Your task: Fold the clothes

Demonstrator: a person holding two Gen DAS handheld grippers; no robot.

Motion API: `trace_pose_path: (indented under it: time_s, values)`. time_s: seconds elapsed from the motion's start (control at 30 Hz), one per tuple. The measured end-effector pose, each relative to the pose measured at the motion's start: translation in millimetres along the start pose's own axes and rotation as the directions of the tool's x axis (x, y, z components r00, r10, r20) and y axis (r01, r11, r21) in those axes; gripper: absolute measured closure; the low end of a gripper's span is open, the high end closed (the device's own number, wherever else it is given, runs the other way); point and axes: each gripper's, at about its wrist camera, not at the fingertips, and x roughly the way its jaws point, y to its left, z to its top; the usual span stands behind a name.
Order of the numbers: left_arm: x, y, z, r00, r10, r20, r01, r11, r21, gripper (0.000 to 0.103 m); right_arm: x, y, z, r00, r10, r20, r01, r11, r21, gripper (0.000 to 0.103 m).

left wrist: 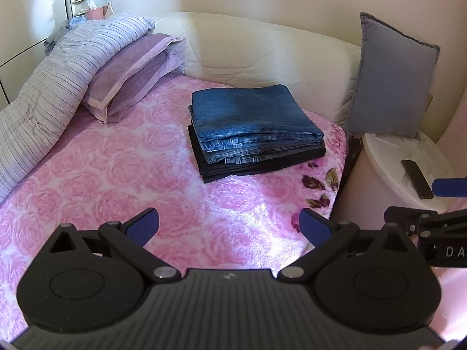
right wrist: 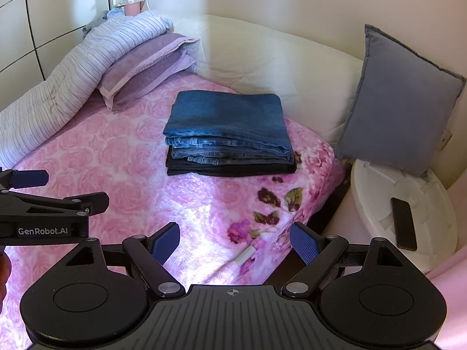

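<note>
A stack of folded clothes, blue jeans on top of a dark garment, lies on the pink rose blanket of the bed. The stack also shows in the right wrist view. My left gripper is open and empty, held over the blanket short of the stack. My right gripper is open and empty, over the bed's near right edge. Each gripper shows at the side of the other's view: the right one and the left one.
A striped duvet and a purple pillow lie at the left. A cream headboard and a grey cushion stand behind. A white round side table with a black phone stands at the right.
</note>
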Motion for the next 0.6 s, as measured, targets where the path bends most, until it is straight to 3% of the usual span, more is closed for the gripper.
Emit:
trace_pose_path:
  time_s: [0.6]
  values:
    - [8,-5,5,1.0,0.028,0.014,-0.028,1.0,-0.004,0.002,11,-8,5,1.0,0.008,-0.013,-0.008,1.0,-0.001,0.018]
